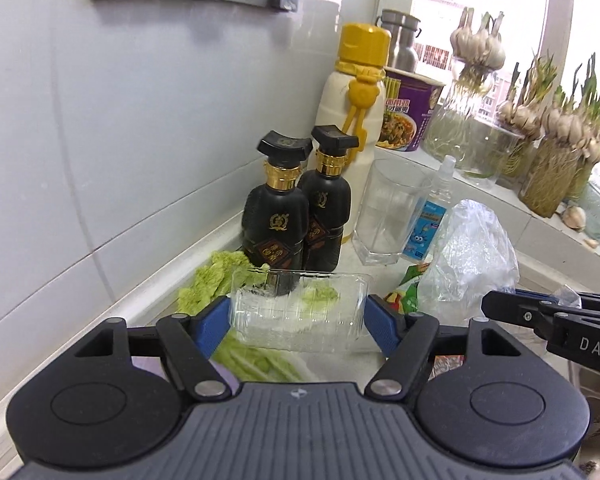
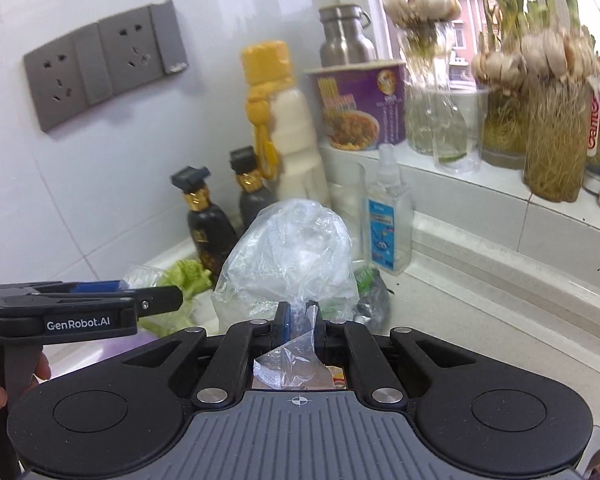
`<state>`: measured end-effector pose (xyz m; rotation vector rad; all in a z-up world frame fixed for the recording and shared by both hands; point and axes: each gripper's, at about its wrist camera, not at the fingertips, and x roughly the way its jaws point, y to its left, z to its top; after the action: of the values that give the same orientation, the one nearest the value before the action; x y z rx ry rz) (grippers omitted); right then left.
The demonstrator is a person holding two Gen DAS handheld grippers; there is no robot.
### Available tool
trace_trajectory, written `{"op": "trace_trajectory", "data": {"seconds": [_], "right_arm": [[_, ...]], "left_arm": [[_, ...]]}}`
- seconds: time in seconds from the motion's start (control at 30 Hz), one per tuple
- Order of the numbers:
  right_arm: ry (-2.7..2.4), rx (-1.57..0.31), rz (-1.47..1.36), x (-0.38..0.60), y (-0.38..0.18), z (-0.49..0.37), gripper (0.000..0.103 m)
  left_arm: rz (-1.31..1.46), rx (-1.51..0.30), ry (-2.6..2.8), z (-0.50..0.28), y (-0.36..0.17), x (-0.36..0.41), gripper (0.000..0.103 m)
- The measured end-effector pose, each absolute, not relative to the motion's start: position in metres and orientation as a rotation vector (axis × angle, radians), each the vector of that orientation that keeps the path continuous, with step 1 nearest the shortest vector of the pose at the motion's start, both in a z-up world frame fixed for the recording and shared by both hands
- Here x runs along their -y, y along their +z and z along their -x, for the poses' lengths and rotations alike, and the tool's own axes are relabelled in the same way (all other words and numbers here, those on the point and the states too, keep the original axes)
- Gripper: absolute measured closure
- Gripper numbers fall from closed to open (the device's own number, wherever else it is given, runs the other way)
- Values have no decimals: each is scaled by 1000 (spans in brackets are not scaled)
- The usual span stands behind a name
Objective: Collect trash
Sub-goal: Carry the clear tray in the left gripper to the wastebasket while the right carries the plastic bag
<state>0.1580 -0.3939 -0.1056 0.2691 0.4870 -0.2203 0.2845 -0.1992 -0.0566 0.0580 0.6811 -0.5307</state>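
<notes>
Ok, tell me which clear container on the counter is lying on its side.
The clear plastic bottle between the left gripper's pads; the drinking glass and spray bottle stand upright.
</notes>
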Motion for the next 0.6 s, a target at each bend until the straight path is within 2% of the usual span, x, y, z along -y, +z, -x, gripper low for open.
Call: {"op": "trace_trajectory", "data": {"seconds": [0.6], "right_arm": [[-130,-524,-289,338,-97,-114,97]], "left_arm": [[-5,-669,-513,-215,-41,146,34]]}}
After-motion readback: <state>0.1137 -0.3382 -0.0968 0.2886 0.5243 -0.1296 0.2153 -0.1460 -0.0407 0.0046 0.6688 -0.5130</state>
